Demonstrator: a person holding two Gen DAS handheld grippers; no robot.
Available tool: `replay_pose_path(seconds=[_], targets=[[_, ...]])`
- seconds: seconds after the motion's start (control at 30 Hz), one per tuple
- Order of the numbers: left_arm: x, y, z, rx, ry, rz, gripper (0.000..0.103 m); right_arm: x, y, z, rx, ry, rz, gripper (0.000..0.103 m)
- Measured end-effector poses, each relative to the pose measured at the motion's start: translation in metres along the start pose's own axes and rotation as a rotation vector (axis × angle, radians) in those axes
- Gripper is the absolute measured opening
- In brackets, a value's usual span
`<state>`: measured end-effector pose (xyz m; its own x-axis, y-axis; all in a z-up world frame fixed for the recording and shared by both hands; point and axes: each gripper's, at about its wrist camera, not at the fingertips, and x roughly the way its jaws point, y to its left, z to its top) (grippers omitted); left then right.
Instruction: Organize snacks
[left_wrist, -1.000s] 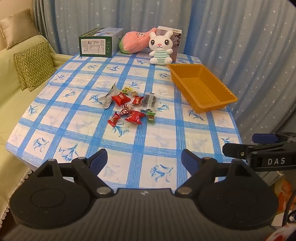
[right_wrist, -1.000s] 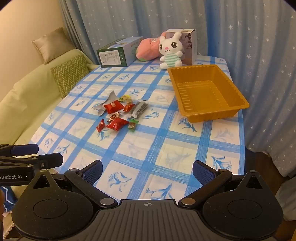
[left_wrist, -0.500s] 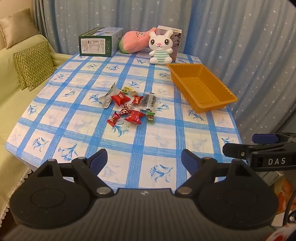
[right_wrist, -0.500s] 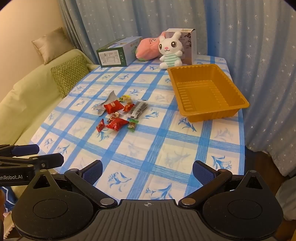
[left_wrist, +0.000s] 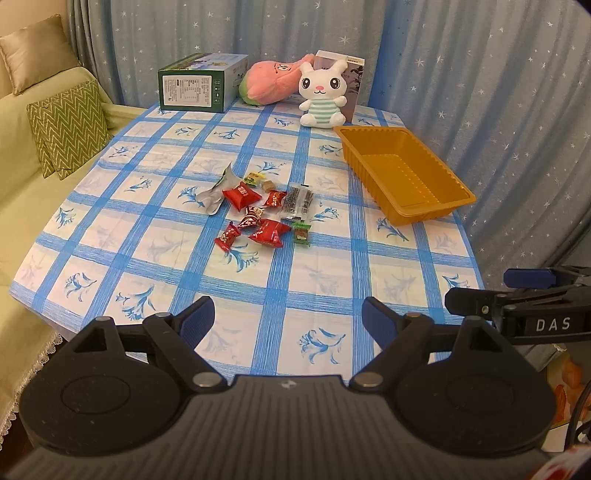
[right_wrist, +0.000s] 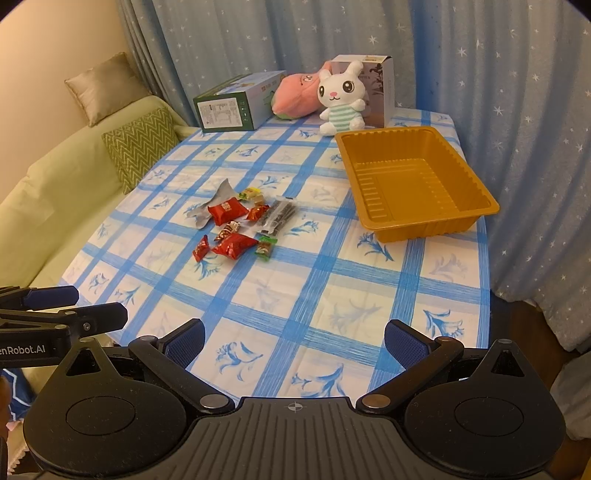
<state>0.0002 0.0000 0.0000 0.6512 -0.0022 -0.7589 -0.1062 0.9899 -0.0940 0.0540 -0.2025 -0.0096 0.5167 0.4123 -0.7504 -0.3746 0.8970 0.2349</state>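
Several wrapped snacks lie in a loose pile (left_wrist: 258, 210) mid-table, also seen in the right wrist view (right_wrist: 240, 225): red candy packs, a dark bar pack (left_wrist: 298, 200), a green candy (left_wrist: 301, 232), a silver wrapper (left_wrist: 216, 192). An empty orange tray (left_wrist: 436, 206) stands to their right, seen too in the right wrist view (right_wrist: 461, 218). My left gripper (left_wrist: 286, 319) is open and empty over the near table edge. My right gripper (right_wrist: 293, 341) is open and empty, also at the near edge. Both are far from the snacks.
A green box (left_wrist: 199, 83), a pink plush (left_wrist: 273, 83), a white bunny plush (left_wrist: 323, 94) and a small carton (left_wrist: 351, 74) stand at the table's far end. A sofa with cushions (left_wrist: 66, 129) is on the left. Curtains hang behind and to the right.
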Motion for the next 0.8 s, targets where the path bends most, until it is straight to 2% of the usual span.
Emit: replay_pose_path(seconds=[0.8], targets=[[0.0, 0.0, 0.0, 0.0, 0.002, -0.002, 0.086, 0.0052, -0.0057, 0.0042, 0.001, 0.003, 0.0, 0.103]])
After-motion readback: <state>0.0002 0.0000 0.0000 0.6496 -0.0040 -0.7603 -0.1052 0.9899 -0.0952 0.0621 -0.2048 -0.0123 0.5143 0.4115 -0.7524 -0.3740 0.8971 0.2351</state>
